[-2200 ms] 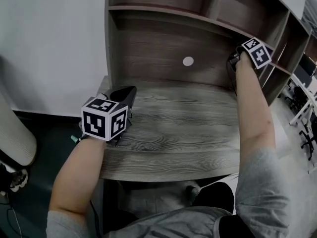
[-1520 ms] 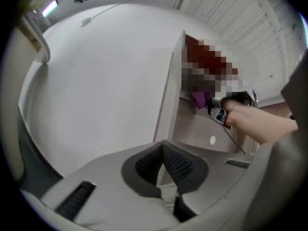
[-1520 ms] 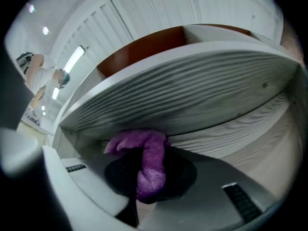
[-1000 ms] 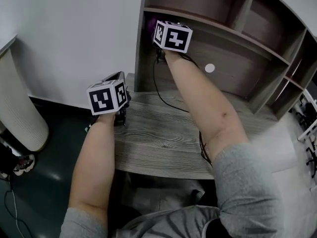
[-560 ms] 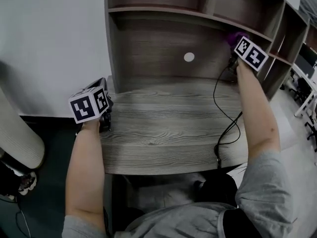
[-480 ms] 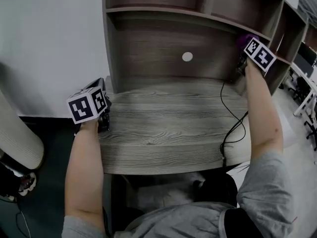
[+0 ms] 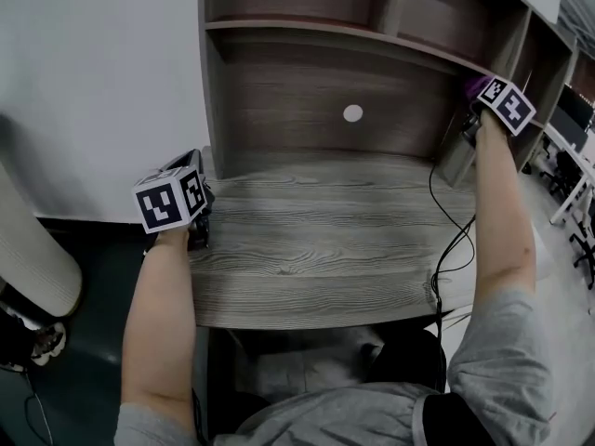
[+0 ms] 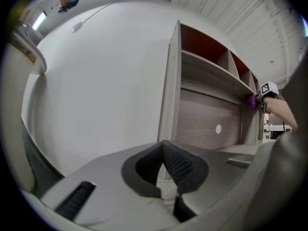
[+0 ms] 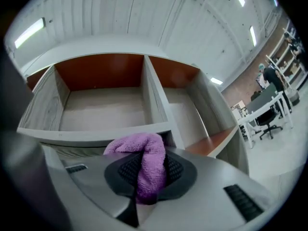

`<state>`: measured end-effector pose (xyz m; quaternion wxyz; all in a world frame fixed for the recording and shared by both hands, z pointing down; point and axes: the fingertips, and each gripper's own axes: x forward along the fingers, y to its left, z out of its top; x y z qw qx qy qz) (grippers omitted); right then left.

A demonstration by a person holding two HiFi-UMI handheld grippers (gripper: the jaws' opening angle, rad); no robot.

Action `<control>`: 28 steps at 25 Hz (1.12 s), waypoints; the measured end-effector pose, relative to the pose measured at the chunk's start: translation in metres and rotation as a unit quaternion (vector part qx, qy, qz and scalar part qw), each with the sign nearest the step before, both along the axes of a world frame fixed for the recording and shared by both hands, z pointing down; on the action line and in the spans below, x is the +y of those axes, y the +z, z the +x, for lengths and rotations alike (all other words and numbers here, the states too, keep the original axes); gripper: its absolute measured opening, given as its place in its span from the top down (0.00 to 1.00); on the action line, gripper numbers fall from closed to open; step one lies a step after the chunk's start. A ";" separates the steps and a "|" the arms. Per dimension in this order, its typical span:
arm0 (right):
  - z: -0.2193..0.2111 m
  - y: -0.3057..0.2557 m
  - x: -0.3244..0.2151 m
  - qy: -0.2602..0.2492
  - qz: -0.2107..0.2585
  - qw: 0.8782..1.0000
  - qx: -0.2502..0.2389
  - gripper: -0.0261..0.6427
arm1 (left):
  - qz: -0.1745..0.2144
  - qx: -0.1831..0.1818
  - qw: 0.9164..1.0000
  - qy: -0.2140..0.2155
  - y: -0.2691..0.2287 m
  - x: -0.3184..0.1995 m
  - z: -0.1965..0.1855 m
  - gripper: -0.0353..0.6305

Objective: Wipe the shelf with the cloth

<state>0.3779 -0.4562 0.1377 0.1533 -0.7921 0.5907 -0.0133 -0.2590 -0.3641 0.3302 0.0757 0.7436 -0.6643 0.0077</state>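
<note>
In the head view, the right gripper (image 7: 478, 98) holds a purple terry cloth (image 7: 477, 85) at the right end of the grey wood-grain shelf (image 7: 372, 43). The left gripper (image 7: 198, 219) sits low by the shelf's left side. In the left gripper view, the jaws are pressed together with nothing between them. In the right gripper view, the jaws are clamped on the cloth at the shelf's front edge.

White wall (image 7: 93, 82) at L, dark floor (image 7: 102, 277) below, office chair (image 9: 269, 121) far R, ceiling strip light (image 9: 30, 32).
</note>
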 end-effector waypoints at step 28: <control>-0.568 -0.011 0.006 -0.356 -0.034 0.917 0.178 0.88 | -0.022 0.010 1.000 -0.012 0.013 -0.013 -0.011 0.91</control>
